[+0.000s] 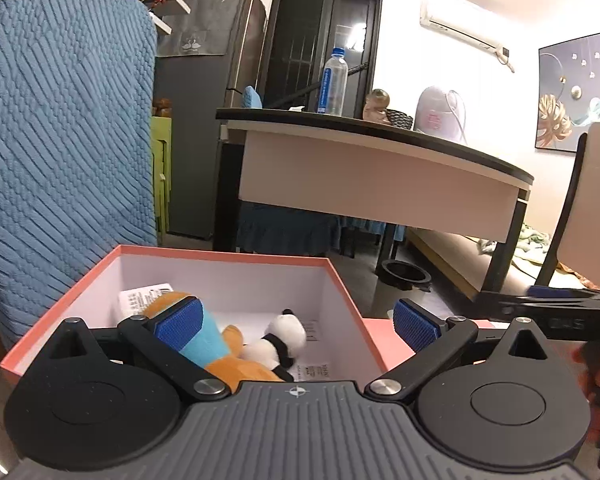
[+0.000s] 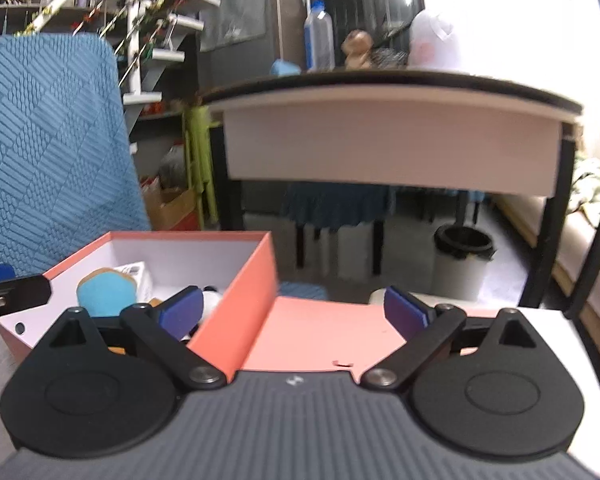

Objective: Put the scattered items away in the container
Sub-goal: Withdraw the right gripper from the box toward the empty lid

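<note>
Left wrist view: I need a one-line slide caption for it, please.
Open left gripper hovering over the pink box, which holds a panda plush and an orange-and-blue plush.

Both tools look alike. The left gripper [image 1: 296, 320] has a grey ribbed body with a small white compass-like mark at its front edge, flanked by two round matte-black discs, each with a triangular cut-out above it. Black link arms run out from silver pivot screws to fingers faced with blue textured pads [image 1: 415, 323]. The right gripper [image 2: 292, 312] shares the ribbed grey body, black discs, silver screws and blue pads [image 2: 403, 314], with a faint white mark at its centre.
</note>
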Demonstrator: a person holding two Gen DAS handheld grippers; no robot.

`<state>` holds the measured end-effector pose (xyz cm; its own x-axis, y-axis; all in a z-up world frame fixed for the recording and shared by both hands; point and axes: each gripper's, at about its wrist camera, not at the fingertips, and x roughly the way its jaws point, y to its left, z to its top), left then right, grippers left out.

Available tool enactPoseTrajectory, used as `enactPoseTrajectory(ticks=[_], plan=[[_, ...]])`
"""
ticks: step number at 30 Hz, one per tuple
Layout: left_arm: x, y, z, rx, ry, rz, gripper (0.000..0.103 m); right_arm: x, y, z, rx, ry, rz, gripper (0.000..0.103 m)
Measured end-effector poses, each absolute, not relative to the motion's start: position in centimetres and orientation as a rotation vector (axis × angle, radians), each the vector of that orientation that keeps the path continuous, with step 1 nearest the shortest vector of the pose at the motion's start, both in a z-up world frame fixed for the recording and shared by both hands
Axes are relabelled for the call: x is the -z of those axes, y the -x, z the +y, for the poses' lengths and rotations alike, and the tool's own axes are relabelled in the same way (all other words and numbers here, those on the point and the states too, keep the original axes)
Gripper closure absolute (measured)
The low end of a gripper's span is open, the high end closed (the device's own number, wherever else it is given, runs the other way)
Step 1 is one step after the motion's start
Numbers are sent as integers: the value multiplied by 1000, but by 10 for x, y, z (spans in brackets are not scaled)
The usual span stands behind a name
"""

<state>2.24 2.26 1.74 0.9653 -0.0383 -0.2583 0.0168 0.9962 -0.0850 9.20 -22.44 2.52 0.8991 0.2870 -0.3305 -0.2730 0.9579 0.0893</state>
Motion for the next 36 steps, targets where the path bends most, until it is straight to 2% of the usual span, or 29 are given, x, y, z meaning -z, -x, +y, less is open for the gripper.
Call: enactPoseTrajectory(ticks=[3,13,36], plan=[[-12,-25,14,29,76,252,1,-19,-75,-240,-269,-49,298,0],[2,-30,-5,45,54,273,1,11,-36,-274,-226,-15,156,0],[8,-29,-18,47,13,286,1,22,-27,-281,-167,-65,141,0]])
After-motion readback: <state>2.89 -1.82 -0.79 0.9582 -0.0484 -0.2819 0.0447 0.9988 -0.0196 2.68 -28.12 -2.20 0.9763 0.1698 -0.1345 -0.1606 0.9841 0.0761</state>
